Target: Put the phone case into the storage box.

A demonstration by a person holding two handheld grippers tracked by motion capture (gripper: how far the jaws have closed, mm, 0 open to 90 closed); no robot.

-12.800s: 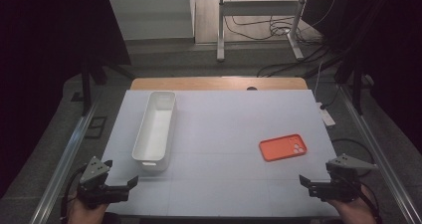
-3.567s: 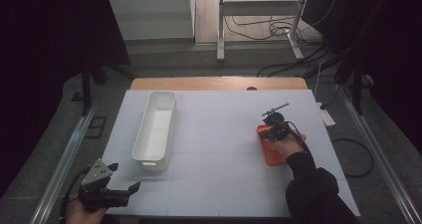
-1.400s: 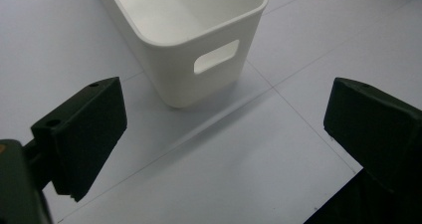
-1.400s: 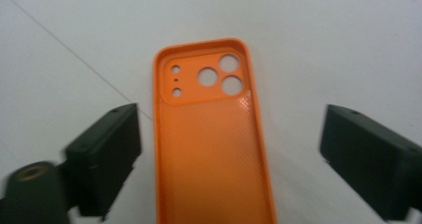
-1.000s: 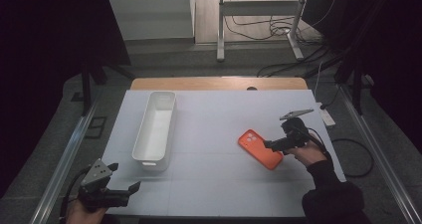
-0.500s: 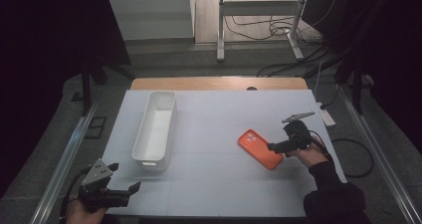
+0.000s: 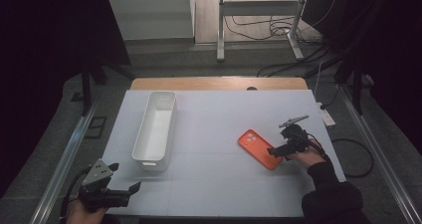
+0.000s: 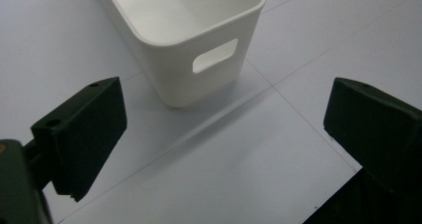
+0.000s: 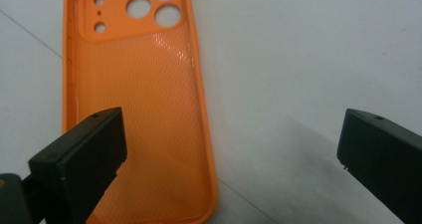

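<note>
On the white table (image 7: 214, 129), the orange case (image 7: 259, 149) lies centre-right, just left of the right gripper (image 7: 276, 152), whose jaws gape wide.

The high view overlooks the white table (image 7: 219, 134) from above; both gripper views look closely down at it.

Left gripper (image 7: 130, 188): black body, grey three-cornered plate on top, black cable trailing off behind. Jaws black, blocky, flat-faced; two small holes along upper edge of one, seen in left gripper view. Right gripper (image 7: 271, 151): black, grey plate above, two black block jaws, small holes near edges. Right arm: dark sleeve (image 7: 331, 196) to wrist.
</note>
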